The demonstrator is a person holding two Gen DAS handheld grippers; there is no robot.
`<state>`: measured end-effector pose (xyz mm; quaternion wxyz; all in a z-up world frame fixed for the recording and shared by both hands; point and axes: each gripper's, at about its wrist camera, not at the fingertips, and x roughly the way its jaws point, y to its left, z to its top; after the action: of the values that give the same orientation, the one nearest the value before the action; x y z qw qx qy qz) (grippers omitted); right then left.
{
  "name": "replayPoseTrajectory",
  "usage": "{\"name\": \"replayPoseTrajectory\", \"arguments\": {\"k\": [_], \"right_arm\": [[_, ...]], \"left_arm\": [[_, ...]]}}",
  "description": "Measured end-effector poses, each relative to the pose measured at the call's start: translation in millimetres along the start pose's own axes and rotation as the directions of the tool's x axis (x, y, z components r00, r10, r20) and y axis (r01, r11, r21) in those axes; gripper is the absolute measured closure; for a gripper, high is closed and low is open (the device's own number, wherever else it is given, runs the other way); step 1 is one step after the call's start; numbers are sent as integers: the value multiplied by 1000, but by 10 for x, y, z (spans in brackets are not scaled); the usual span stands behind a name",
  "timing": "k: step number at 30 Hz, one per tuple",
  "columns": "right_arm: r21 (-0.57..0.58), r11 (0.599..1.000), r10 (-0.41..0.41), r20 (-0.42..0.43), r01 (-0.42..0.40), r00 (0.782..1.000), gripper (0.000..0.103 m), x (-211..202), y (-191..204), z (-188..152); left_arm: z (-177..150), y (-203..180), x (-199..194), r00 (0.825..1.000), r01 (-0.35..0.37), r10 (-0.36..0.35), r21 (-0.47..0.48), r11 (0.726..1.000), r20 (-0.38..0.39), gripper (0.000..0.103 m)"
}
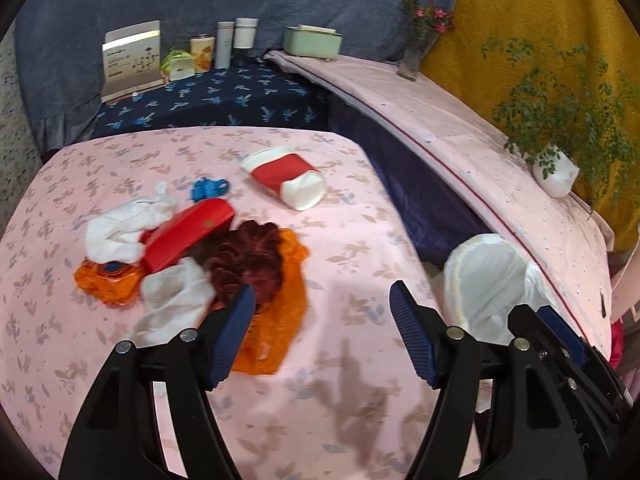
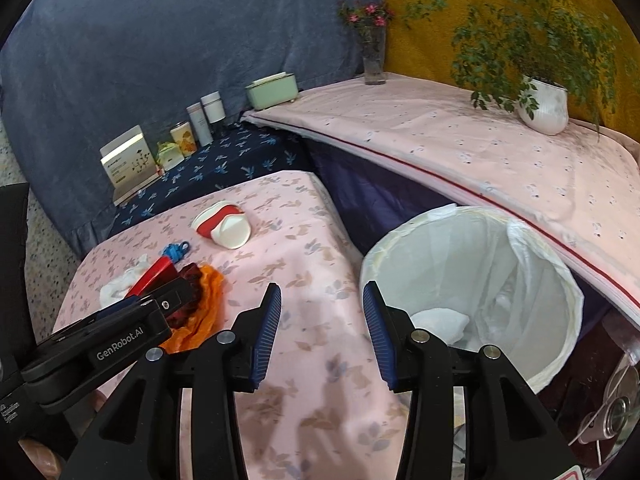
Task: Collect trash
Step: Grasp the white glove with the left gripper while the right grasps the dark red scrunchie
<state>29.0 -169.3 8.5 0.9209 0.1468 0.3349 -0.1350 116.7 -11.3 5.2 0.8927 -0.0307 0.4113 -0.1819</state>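
On the pink flowered table lies a heap: white tissues (image 1: 120, 232), a red case (image 1: 188, 232), a dark red ruffled cloth (image 1: 248, 256) and an orange plastic wrapper (image 1: 276, 320). Behind it are a blue clip (image 1: 208, 189) and a tipped red and white paper cup (image 1: 286, 178). My left gripper (image 1: 323, 296) is open and empty, just right of the heap. My right gripper (image 2: 322, 292) is open and empty over the table edge, left of the white-lined bin (image 2: 540, 280). A crumpled tissue (image 2: 440, 322) lies inside the bin. In the right wrist view, the left gripper (image 2: 176, 296) overlaps the heap.
A higher pink shelf (image 2: 440, 140) runs along the right, above the bin, with a glass vase (image 2: 374, 60) and a potted plant (image 2: 546, 106). Behind the table, a dark blue surface holds a card box (image 1: 132, 60), tins, bottles and a green box (image 1: 312, 42).
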Motion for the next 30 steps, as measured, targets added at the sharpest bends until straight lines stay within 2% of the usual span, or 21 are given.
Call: {"name": "replayPoseTrajectory", "arguments": {"k": [6, 16, 25, 30], "right_arm": [[-37, 999, 31, -31, -32, 999, 61, 142, 319, -42], [-80, 993, 82, -99, -90, 992, 61, 439, 747, -131], [-111, 987, 100, -150, -117, 984, 61, 729, 1050, -189], [-126, 983, 113, -174, -136, 978, 61, 927, 1226, -200]], "left_arm": [[-50, 385, -3, 997, -76, 76, -32, 997, -5, 34], [-173, 1028, 136, 990, -130, 121, -135, 982, -73, 33], [-263, 1291, 272, 988, -116, 94, -174, 978, -126, 35], [-285, 1360, 355, 987, -67, 37, -191, 979, -156, 49]]}}
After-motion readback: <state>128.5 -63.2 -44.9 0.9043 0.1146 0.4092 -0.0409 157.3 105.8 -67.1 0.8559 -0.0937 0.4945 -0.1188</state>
